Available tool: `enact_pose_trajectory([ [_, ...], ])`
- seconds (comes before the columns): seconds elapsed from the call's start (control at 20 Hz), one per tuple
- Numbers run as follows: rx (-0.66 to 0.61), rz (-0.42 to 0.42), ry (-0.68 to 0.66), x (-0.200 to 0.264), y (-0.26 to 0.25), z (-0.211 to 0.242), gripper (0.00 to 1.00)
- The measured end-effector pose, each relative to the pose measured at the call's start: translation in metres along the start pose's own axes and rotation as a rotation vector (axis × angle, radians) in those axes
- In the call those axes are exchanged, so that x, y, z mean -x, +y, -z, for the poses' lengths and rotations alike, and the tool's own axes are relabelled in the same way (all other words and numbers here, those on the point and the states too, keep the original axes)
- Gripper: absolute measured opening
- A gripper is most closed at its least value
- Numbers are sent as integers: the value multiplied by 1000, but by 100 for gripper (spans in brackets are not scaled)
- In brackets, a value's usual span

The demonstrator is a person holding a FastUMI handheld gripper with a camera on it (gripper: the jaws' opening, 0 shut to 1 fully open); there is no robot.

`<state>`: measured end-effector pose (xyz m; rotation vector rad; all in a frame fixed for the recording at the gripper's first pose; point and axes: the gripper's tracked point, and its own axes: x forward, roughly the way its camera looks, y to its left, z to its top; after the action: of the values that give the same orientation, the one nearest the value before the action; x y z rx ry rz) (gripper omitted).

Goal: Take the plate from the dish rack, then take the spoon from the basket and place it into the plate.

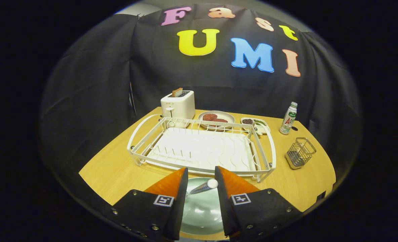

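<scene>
Two orange fingers of the claw (201, 179) stand at the bottom centre of the frame, and between them lies the spoon (204, 187), its handle end pointing up and to the right. The fingers are apart, with a gap on each side of the spoon, so the claw looks open and not pressing on it; the spoon seems to rest on the plate (200, 210) by itself. The plate, pale green, sits on the counter (118, 168) directly under the fingers, just in front of the rack (202, 148).

The rack, in the middle of the frame, has no dishes in it, and the wire basket (300, 153) at the right has nothing inside that I can see. I judge from this that both steps are nearly done: the plate was set close in front of the rack, probably so that the spoon can be lowered straight into it.

Behind the rack, in the upper middle, stand a toaster (178, 104) with a slice in it, a dish with food (216, 118) and a bottle (288, 118). They are well apart from the claw and do not disturb the work.
</scene>
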<state>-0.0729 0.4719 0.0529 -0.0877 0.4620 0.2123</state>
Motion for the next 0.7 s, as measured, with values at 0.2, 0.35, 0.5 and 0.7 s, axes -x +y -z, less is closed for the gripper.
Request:
enact_pose_trajectory([
  [0.2,4,35,-8,0,-16,-6,71],
  [0.35,11,47,-27,0,-21,-14,72],
  [0.5,8,56,-28,0,-27,-18,75],
  [0.7,-18,87,-40,7,-40,-22,75],
])
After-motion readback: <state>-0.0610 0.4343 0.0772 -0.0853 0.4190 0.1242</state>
